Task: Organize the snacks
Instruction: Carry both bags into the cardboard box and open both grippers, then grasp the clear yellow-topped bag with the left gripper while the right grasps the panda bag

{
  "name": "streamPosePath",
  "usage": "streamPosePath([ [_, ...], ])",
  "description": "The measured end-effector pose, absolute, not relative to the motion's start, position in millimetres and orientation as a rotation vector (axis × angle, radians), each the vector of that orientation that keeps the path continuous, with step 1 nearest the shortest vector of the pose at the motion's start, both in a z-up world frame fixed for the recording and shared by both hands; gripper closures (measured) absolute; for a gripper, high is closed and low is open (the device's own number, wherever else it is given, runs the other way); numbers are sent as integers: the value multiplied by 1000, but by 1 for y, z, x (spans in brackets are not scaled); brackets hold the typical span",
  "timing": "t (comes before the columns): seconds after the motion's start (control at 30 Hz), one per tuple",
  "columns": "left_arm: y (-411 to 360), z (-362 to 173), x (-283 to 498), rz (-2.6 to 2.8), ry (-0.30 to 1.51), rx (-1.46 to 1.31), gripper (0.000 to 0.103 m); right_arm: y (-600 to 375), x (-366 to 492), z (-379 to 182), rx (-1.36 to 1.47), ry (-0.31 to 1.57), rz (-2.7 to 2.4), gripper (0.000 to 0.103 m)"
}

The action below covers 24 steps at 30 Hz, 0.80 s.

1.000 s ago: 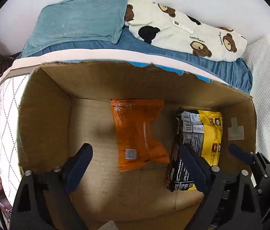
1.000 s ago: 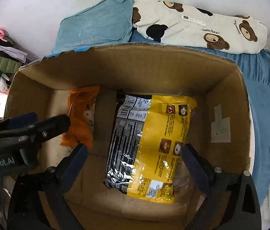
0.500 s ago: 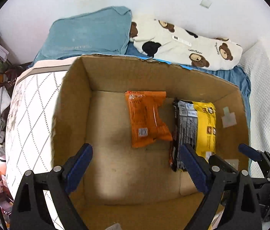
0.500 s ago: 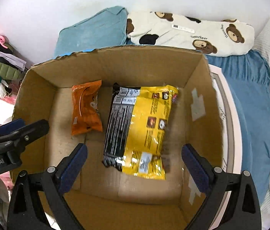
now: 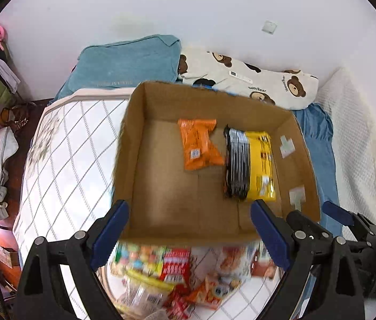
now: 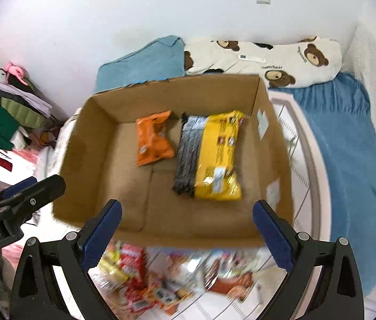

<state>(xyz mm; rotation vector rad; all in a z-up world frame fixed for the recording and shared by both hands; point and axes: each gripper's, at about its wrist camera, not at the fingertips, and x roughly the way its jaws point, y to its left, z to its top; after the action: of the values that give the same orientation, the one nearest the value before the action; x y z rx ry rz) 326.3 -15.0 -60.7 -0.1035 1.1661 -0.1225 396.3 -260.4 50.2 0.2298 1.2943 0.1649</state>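
Note:
An open cardboard box (image 5: 134,146) (image 6: 81,144) sits on the bed, holding an orange snack bag (image 5: 198,144) (image 6: 153,141) and, to its right, a yellow-and-black packet (image 5: 251,165) (image 6: 211,157). My left gripper (image 5: 189,236) hangs open above the box's near wall with nothing between its fingers. My right gripper (image 6: 186,233) is likewise open and empty over the near wall. A blurred pile of loose snacks (image 5: 172,274) (image 6: 161,277) lies on the checked bedspread in front of the box. The other gripper shows at each view's edge.
A teal pillow (image 5: 126,61) and a bear-print pillow (image 5: 254,80) lie behind the box against the white wall. Blue sheet (image 6: 342,146) and white blanket (image 5: 355,138) lie to the right. Clothes (image 6: 4,117) pile up at the left beside the bed.
Both grippers have pulled up and back out of the box; the box looks smaller and the snack pile in front of it has come into view. Both stay open and empty.

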Motion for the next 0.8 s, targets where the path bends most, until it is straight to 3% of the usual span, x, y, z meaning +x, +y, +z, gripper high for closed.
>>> streamPosePath([
  [0.17,9,-99,269,-106,1243,-47,10,-254,339,32,326,1357,192,3],
  [0.3,27,-169,225,-79,1397,42,10,-244,295,-12,438,1475,194,3],
  [0.6,20,-264,215,-125,1556,266,10,-227,252,-83,556,1590,127,3],
  [0.63,21,-270,219,-118,1556,260,13,-224,249,-88,561,1597,125,3],
  [0.67,24,-273,222,-106,1558,235,25,-221,246,-94,566,1605,125,3],
  [0.73,39,-278,232,-62,1579,101,36,-213,242,-103,561,1610,113,6],
  [0.8,57,-280,238,-10,1581,-42,37,-207,243,-112,576,1609,105,18],
])
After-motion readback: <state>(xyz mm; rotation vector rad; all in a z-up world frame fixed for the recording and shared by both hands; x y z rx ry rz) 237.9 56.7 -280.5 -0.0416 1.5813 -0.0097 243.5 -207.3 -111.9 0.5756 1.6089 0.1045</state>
